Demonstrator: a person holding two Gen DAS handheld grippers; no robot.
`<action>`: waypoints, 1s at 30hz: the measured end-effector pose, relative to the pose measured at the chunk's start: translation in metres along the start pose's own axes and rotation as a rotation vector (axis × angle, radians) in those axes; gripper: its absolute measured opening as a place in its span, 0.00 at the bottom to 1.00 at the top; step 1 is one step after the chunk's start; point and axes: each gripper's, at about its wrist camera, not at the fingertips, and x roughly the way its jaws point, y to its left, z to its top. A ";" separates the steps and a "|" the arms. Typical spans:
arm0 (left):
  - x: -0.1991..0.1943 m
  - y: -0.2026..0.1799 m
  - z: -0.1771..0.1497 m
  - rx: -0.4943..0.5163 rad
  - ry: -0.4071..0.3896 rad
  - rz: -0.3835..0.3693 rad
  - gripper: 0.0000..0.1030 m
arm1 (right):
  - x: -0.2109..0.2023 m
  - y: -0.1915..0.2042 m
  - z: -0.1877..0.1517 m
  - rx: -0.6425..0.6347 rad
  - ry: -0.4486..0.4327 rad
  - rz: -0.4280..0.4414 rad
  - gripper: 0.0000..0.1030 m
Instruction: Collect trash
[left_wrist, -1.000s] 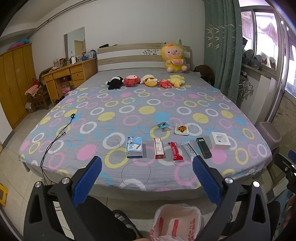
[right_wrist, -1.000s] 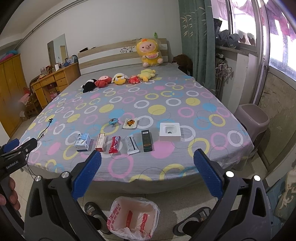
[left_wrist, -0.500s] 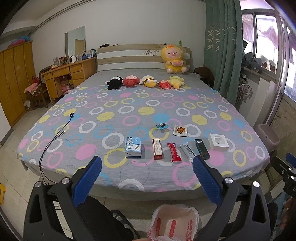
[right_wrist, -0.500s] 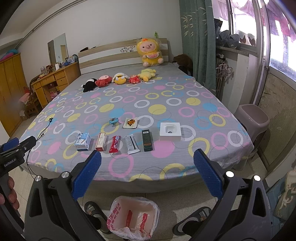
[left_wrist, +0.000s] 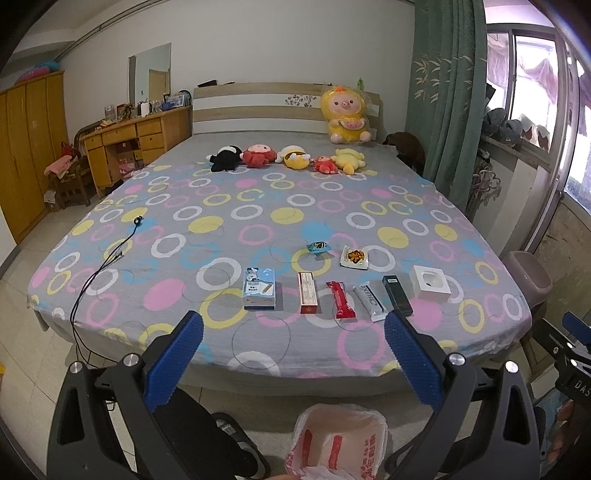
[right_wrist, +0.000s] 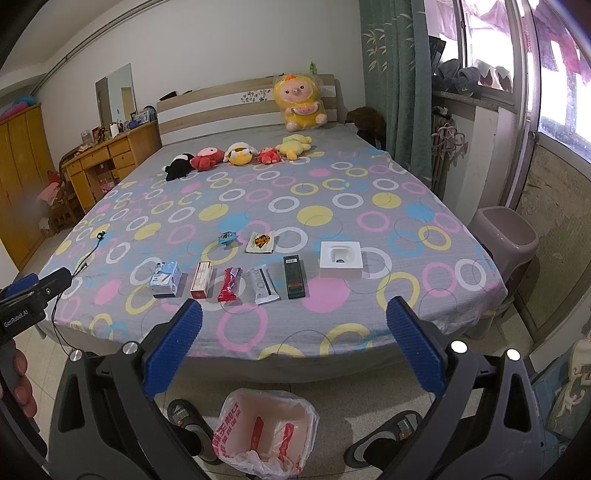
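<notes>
Left gripper (left_wrist: 293, 332) jaws wide apart, holding nothing, raised off the foot of the bed (left_wrist: 258, 206); right gripper (right_wrist: 294, 320) same, spread wide and empty. Trash sits in a row near the bed's front edge: blue box (left_wrist: 259, 288), red-white carton (left_wrist: 308, 292), red wrapper (left_wrist: 342, 299), silver wrapper (left_wrist: 370, 303), dark box (left_wrist: 397, 295), white square box (left_wrist: 430, 284); just behind the row, small blue wrapper (left_wrist: 317, 247) and white snack packet (left_wrist: 354, 257). Bin with white plastic liner (right_wrist: 266, 432) on the floor directly below the grippers, in front of the bed; slippers (right_wrist: 388, 439) either side of it. Plush toys (left_wrist: 288, 157) lined up near the headboard; black cable (left_wrist: 107, 258) trails off the bed's left side; grey bin (right_wrist: 506, 236) by the window wall.
</notes>
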 end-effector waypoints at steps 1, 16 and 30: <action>0.000 0.000 0.000 0.002 -0.001 0.001 0.93 | 0.000 0.000 0.000 0.000 0.000 -0.001 0.95; 0.004 0.005 -0.004 0.004 0.004 0.007 0.93 | 0.000 0.001 -0.003 -0.001 0.003 -0.003 0.95; 0.019 0.021 -0.006 -0.008 0.018 0.013 0.94 | 0.005 -0.008 0.005 -0.024 -0.015 -0.021 0.95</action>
